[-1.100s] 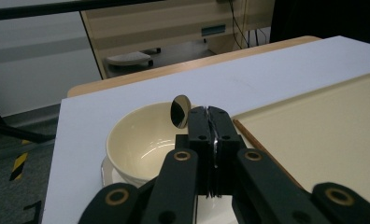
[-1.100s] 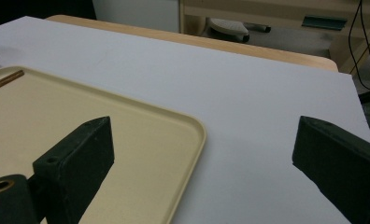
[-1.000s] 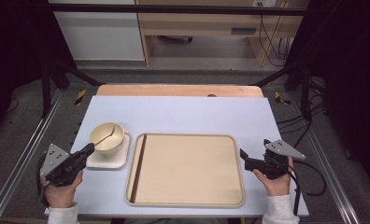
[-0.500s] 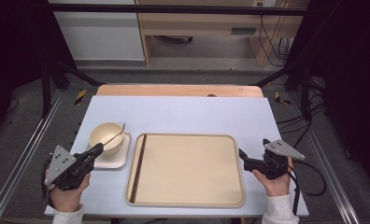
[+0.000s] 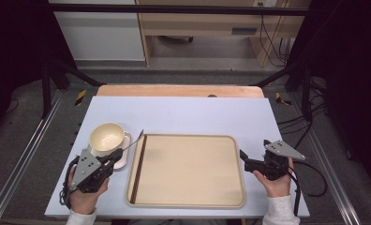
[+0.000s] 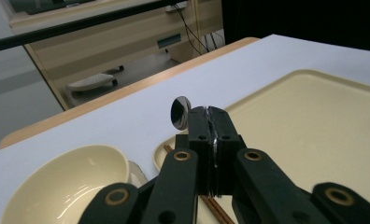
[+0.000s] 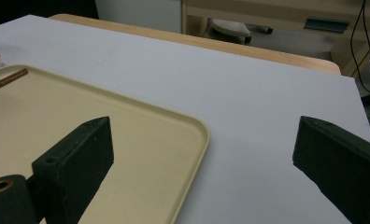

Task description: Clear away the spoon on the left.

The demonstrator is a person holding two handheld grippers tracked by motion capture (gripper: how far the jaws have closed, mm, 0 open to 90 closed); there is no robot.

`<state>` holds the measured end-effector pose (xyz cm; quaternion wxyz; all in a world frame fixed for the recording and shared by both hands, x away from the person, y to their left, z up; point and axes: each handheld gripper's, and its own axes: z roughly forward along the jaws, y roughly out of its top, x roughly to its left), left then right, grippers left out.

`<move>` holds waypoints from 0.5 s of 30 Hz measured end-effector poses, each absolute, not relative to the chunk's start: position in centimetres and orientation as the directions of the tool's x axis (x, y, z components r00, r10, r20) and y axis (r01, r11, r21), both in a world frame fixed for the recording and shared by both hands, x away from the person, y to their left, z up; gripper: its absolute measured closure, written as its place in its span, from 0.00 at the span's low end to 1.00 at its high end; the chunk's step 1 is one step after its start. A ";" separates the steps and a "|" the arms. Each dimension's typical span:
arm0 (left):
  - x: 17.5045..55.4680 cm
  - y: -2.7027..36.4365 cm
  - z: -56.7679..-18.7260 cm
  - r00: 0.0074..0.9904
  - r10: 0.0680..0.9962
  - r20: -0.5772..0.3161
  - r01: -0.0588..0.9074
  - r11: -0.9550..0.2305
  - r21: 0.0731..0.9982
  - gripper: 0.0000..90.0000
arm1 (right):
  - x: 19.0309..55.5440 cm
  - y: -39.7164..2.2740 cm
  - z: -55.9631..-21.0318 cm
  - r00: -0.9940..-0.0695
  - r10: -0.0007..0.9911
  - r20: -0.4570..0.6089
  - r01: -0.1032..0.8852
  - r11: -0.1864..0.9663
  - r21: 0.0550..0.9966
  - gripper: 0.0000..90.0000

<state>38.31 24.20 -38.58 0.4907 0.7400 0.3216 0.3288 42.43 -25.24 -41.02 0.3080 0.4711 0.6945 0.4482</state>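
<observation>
Your left gripper has its jaws pressed together on the handle of a metal spoon, pinching it so the bowl of the spoon sticks out just past the jaw tips. Just beside those tips, on one side, sits the cream bowl on its small plate; on the other side lies the beige tray, with a pair of brown chopsticks along the edge nearest that gripper. Your right gripper rests beside the tray's opposite edge, jaws spread wide with nothing between them.
</observation>
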 end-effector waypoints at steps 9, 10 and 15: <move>39.0 22.0 -40.3 0.602 0.772 0.206 0.172 -0.377 0.910 0.99 | 42.5 -25.2 -41.1 -0.366 0.931 -0.007 0.380 0.156 0.912 0.06; 39.1 21.8 -40.6 0.605 0.768 0.211 0.176 -0.388 0.905 0.99 | 42.5 -25.2 -41.1 -0.366 0.931 -0.007 0.380 0.157 0.911 0.06; 39.6 21.0 -41.6 0.610 0.759 0.226 0.190 -0.417 0.889 0.99 | 42.6 -25.2 -41.2 -0.364 0.931 -0.007 0.386 0.158 0.909 0.06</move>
